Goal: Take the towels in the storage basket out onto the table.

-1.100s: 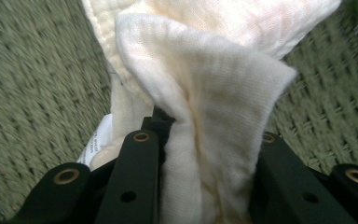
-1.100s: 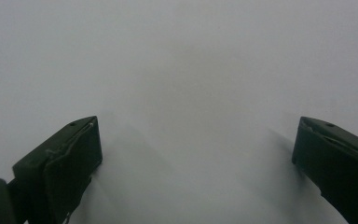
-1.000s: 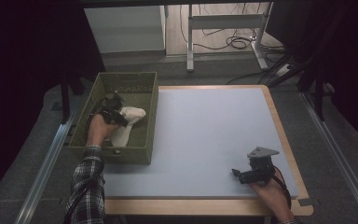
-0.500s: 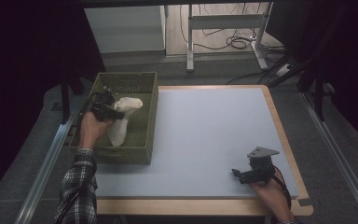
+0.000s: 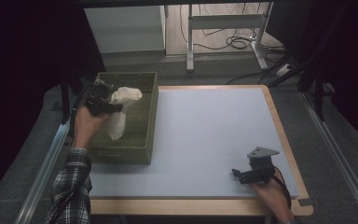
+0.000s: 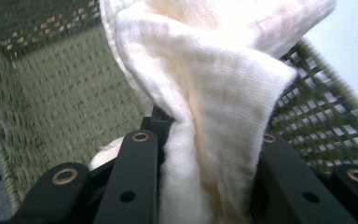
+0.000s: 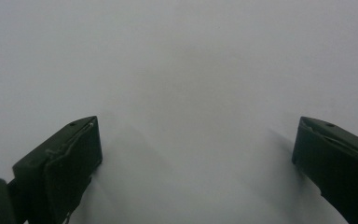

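The bench (image 5: 205,140) is carrying a pale blue-grey mat inside a wooden border, and this surface is taking most of the high view. At the left edge of the bench, toward the far left corner, a green woven basket (image 5: 145,116) is standing upright, with its long side along that edge.

Above the basket, the left tongs (image 5: 103,100) are holding a cream cloth (image 5: 121,105). The person's left hand is gripping these tongs over the left wall of the basket. The upper part of the cloth is bunching at the tongs, and the rest is hanging down into the basket; I cannot tell if its lower end is touching the bottom. In the left gripper view, the cloth (image 6: 209,116) is sitting between the two black jaws, which are pressing on it from both sides, and the green mesh of the basket (image 6: 65,102) is showing behind and to the sides of it.

Near the near right corner of the bench, the right tongs (image 5: 240,175) are resting low on the mat, well apart from the basket, with the person's right hand behind them. In the right gripper view, the jaws are standing wide apart over the bare mat (image 7: 191,93), with nothing between them.
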A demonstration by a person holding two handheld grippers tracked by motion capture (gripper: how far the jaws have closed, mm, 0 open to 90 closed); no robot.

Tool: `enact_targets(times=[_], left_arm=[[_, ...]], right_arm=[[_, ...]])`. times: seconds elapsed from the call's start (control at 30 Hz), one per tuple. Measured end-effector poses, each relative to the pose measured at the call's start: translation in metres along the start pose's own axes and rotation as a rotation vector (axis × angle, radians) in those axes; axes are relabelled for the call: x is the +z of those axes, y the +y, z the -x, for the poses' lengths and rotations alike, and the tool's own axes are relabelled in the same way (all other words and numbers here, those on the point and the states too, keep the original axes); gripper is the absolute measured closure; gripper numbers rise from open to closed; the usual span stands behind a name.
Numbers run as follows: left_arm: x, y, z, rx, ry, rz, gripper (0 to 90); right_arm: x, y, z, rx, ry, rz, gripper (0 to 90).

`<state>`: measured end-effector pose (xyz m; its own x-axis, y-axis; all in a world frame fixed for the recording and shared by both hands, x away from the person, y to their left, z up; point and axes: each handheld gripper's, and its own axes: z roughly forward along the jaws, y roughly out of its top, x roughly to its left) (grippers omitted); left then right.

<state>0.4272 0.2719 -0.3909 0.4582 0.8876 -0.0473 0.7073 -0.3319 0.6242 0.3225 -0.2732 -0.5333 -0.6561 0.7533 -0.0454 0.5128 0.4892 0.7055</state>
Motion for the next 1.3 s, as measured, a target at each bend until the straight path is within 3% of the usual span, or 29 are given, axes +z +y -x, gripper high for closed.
enact_targets(times=[0.37,0.6,1.3], left_arm=[[-0.021,0.012,0.009,0.008,-0.04,0.076,72.6],[-0.031,0.026,0.024,0.04,-0.054,0.091,72.5],[-0.029,0.07,0.072,0.125,-0.093,0.111,72.2]], right_arm=[[0.0,0.0,0.0,0.0,0.0,0.0,1.4],[0.0,0.0,0.0,0.001,0.0,0.0,1.4],[0.0,0.0,0.0,0.001,0.002,0.0,1.4]])
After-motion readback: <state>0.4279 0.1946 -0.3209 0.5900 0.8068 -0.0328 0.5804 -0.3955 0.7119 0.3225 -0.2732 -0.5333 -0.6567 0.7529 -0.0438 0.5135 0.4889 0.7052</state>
